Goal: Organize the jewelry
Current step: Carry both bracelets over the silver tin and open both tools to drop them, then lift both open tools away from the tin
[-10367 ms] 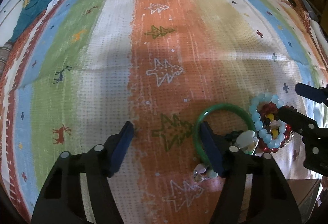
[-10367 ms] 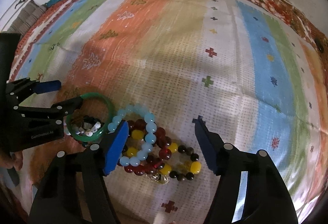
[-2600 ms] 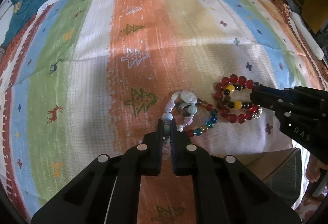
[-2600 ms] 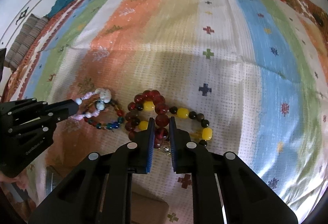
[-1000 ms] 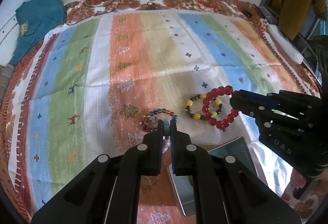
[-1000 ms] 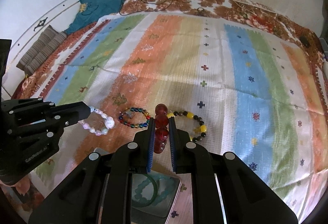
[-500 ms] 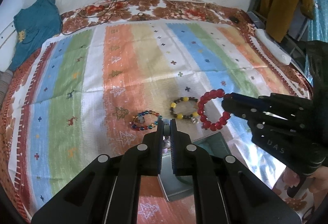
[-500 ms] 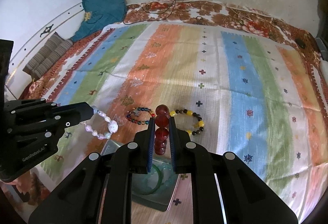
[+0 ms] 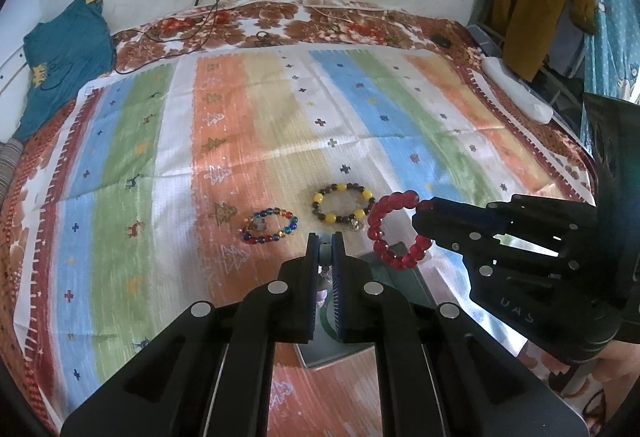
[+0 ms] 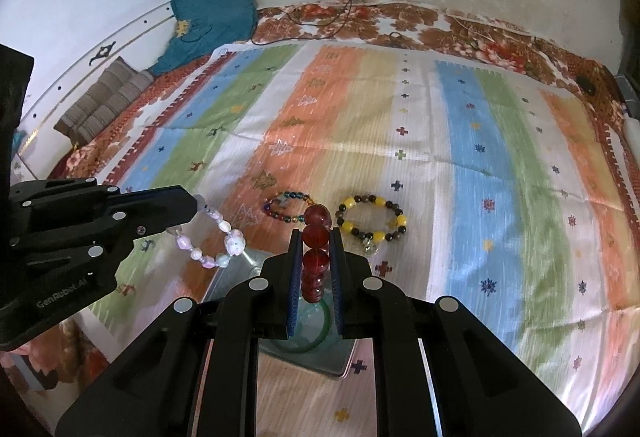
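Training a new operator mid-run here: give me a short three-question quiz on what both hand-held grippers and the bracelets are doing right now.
1. True or false: the right hand-held gripper is shut on the red bead bracelet.
2. Which bracelet does the left hand-held gripper hold? A) yellow-and-dark bead bracelet B) pale pink bead bracelet C) multicolour bead bracelet
3. Fill in: the green bangle lies inside the ____.

Key
1. True.
2. B, the pale pink bead bracelet; the yellow-and-dark bead bracelet and the multicolour bead bracelet lie on the striped cloth.
3. Metal tray.
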Available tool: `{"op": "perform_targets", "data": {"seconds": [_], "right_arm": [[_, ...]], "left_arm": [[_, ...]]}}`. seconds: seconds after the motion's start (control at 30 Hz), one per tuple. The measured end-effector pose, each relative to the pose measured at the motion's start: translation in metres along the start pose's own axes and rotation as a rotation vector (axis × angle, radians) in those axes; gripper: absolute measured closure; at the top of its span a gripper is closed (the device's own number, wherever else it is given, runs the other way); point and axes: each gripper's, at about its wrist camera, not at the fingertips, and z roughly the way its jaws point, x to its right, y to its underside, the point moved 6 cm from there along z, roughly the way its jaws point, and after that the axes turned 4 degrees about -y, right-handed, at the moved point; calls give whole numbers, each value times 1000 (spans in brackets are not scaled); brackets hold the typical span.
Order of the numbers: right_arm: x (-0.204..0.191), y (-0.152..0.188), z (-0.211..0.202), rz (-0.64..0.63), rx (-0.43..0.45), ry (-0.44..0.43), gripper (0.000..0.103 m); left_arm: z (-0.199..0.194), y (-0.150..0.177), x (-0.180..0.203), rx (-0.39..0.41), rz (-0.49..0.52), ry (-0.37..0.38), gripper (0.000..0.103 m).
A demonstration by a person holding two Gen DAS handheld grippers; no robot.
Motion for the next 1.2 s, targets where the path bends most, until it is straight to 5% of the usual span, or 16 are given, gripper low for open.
{"op": "perform_targets", "data": {"seconds": [0.47,1.2], "right_arm": [[3,20,-9,8,-8,47,87],[24,16,6,76,-43,67,71]], "left_arm": [[-3,17,6,-26,-10,0,95],[17,19,-45,-69,-131,-110,62]]}}
